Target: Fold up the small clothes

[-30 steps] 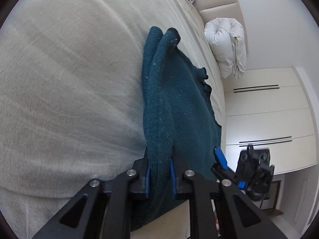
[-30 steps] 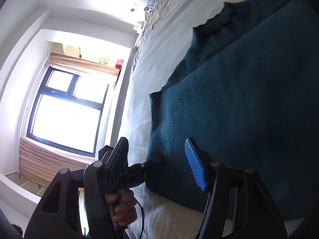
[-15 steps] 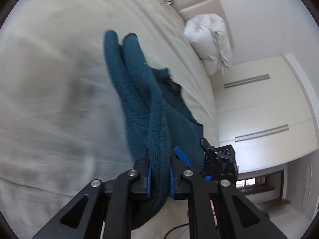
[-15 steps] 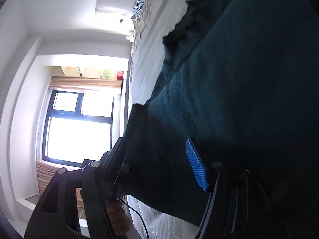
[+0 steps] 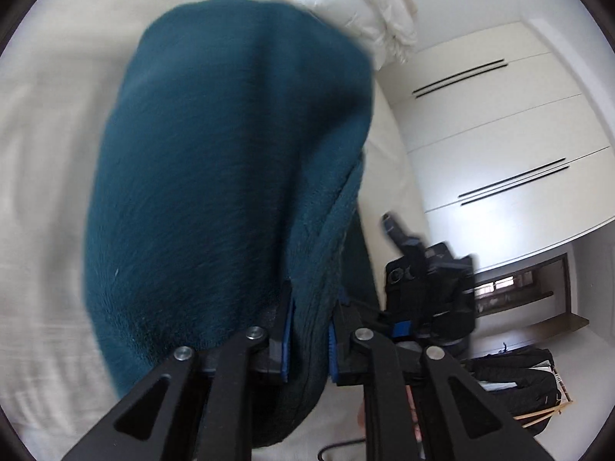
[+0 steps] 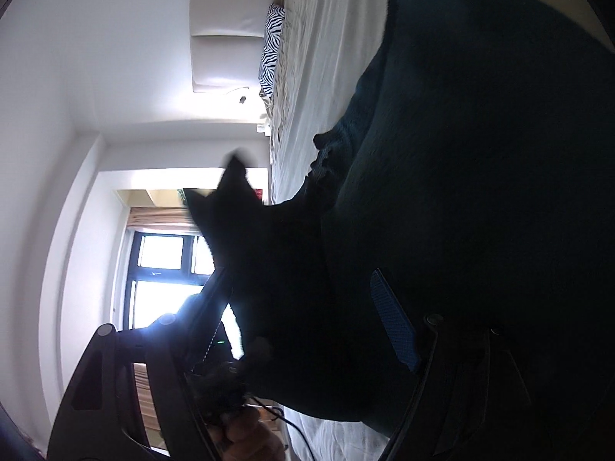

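A dark teal knitted garment lies partly on the cream bed. My left gripper is shut on a thick folded edge of it and holds it raised, so the cloth drapes wide in front of the camera. In the right wrist view the garment fills the right side, dark and backlit. My right gripper stands open with cloth hanging between its fingers; the blue pad is bare. The right gripper also shows in the left wrist view, just right of the cloth.
A white duvet bundle lies at the head of the bed. A white wardrobe stands to the right. A zebra pillow and padded headboard are far off. A bright window is behind my left gripper.
My left gripper has lifted the garment's edge and swung it over, so the cloth now spreads wide before the camera. The cloth has come over the right gripper, which stays open.
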A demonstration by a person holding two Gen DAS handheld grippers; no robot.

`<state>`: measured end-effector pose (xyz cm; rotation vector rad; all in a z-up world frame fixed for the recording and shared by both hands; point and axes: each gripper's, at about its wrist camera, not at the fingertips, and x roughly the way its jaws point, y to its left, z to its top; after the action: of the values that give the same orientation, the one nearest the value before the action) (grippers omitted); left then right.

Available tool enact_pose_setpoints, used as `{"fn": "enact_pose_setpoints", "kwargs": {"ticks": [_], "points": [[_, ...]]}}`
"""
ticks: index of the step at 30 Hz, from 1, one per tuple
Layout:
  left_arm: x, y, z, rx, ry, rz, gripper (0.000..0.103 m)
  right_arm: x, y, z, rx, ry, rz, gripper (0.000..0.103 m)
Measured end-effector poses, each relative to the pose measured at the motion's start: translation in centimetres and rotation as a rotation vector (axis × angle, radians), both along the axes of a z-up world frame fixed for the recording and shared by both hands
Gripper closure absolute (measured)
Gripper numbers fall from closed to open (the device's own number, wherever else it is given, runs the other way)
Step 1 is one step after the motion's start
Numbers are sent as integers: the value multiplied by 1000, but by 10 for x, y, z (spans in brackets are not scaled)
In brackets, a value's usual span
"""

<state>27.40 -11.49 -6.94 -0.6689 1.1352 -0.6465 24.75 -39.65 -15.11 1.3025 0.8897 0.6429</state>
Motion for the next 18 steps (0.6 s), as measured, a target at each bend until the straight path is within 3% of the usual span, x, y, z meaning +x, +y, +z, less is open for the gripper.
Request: {"fn": "enact_pose_setpoints", "kwargs": {"ticks": [2, 6, 11, 18], "points": [[-4, -6, -8, 7, 4, -21, 78, 3, -1, 0, -6, 4, 7, 29], [-14, -3, -4, -44, -22, -63, 36, 12, 6, 1, -52, 10, 18, 29], [-31, 30, 13, -47, -109, -48, 33, 12, 13, 11, -105, 6, 38, 28], [-46, 84, -14, -74, -56, 44, 33, 1, 35, 40, -336, -37, 105, 30]]}}
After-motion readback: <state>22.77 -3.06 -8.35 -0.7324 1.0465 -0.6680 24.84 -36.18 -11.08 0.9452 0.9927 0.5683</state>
